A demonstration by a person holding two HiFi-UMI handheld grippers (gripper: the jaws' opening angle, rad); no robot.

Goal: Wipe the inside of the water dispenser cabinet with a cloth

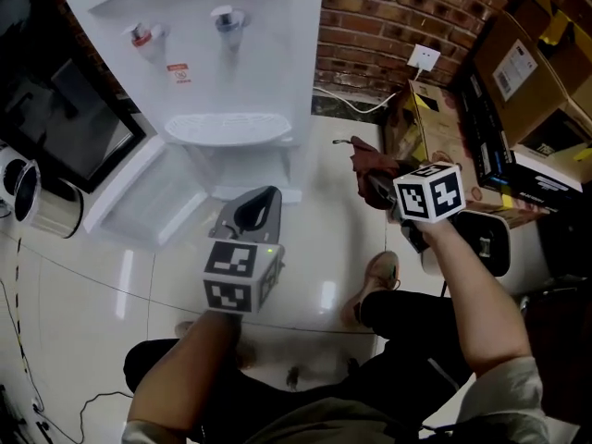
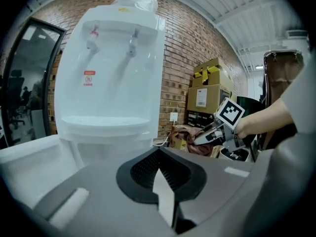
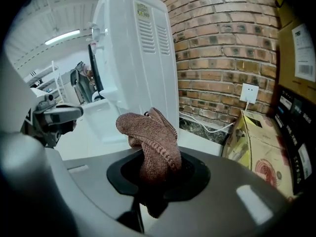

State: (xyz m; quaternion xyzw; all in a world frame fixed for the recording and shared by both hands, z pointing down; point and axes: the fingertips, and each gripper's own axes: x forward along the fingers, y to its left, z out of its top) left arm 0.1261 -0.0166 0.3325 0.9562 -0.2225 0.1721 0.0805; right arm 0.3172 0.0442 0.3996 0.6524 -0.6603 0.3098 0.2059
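Cloth [image 3: 150,147]: brown knit, bunched, clamped between the two jaws of the right gripper [image 3: 153,181]. Most of the cloth stands up above the jaws and a short tail hangs below them. The jaws are part closed on it, pressing from both sides.

Position: the cloth is held off the floor, right of the dispenser [image 1: 231,63] and clear of it, with the brick wall [image 1: 398,17] beyond.

Left gripper [image 2: 165,181]: jaws fully together, nothing between them. It points at the dispenser's lower front.

The cabinet door [image 1: 139,197] stands open to the left. Boxes [image 1: 518,72] are stacked at the far right.
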